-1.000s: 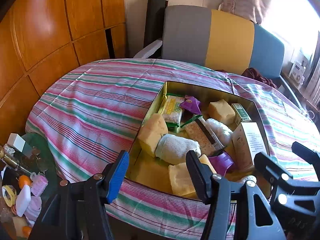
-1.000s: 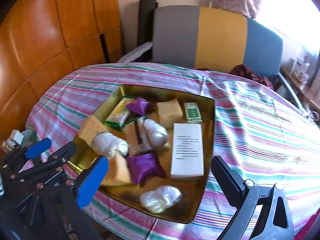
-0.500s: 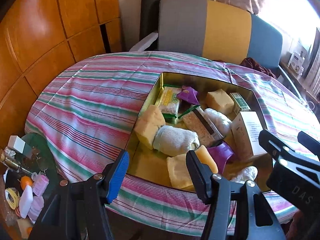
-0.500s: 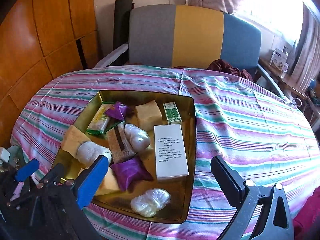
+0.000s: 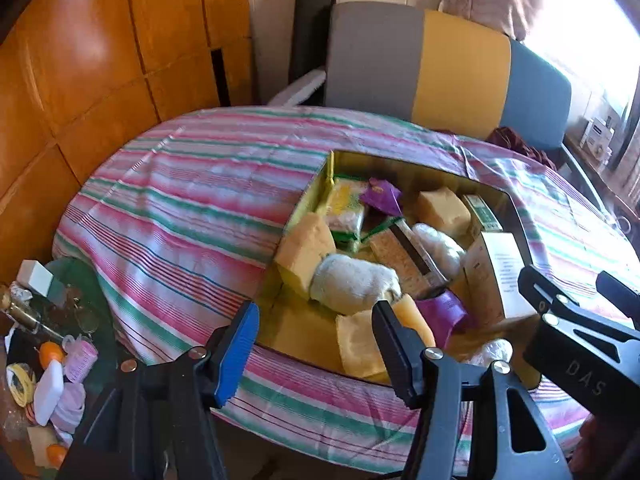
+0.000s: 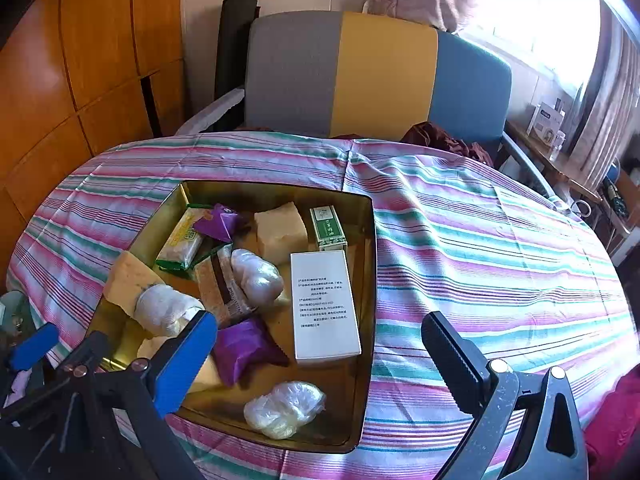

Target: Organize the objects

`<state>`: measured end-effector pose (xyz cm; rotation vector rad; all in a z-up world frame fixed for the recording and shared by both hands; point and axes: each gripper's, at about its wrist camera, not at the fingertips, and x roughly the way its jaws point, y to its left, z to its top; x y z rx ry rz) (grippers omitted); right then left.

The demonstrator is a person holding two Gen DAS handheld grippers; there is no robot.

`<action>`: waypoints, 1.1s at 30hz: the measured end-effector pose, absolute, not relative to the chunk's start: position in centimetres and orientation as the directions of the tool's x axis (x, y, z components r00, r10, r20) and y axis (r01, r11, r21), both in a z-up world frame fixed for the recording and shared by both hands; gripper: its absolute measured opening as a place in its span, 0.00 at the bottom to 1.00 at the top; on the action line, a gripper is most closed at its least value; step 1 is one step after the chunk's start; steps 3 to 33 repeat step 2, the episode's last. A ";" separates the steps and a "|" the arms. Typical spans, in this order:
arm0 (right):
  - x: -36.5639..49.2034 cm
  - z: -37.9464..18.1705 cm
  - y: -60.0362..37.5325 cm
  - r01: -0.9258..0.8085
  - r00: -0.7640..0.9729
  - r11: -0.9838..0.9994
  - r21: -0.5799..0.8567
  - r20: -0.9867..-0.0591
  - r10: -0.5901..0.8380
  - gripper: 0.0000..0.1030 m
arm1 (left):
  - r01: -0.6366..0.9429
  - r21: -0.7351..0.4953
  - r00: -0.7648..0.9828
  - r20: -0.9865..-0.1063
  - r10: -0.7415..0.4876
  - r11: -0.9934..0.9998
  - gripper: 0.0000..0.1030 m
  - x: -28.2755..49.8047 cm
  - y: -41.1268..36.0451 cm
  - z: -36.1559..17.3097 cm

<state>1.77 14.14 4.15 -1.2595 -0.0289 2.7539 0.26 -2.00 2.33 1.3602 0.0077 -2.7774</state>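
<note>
A gold tin tray [image 6: 370, 280] sits on a striped tablecloth [image 6: 500, 264]. In it lie a white box [image 6: 324, 304], a small green box [image 6: 328, 228], yellow sponges [image 6: 280, 232], two purple packets [image 6: 244, 350], a rolled white cloth [image 6: 166, 308], a snack pack [image 6: 180, 240] and a clear plastic bag [image 6: 284, 404]. My right gripper [image 6: 320, 356] hovers open over the tray's near edge, holding nothing. My left gripper [image 5: 316, 344] is open and empty at the tray's near left corner [image 5: 280, 320], beside the sponge [image 5: 304, 252] and cloth [image 5: 352, 284]. The right gripper [image 5: 576, 320] shows at the right of the left wrist view.
A chair with a grey, yellow and blue back [image 6: 380, 72] stands behind the table, a dark red cloth [image 6: 440, 140] on its seat. Wood panelling [image 5: 100, 60] runs along the left. A low side table with small clutter [image 5: 44, 360] is at the lower left.
The right wrist view has swung: the tray now sits lower and further left, with more cloth and window showing at the right. The left gripper has stayed put.
</note>
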 end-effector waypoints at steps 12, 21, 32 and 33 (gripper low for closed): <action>1.8 4.1 14.1 -0.092 -0.649 -0.994 -0.064 -0.753 0.108 1.00 | 0.043 0.025 -0.619 -0.784 -0.046 -0.999 0.58 0.3 -1.8 2.4; 1.8 4.1 14.1 -0.092 -0.649 -0.994 -0.064 -0.753 0.108 1.00 | 0.043 0.025 -0.619 -0.784 -0.046 -0.999 0.58 0.3 -1.8 2.4; 1.8 4.1 14.1 -0.092 -0.649 -0.994 -0.064 -0.753 0.108 1.00 | 0.043 0.025 -0.619 -0.784 -0.046 -0.999 0.58 0.3 -1.8 2.4; 1.8 4.1 14.1 -0.092 -0.649 -0.994 -0.064 -0.753 0.108 1.00 | 0.043 0.025 -0.619 -0.784 -0.046 -0.999 0.58 0.3 -1.8 2.4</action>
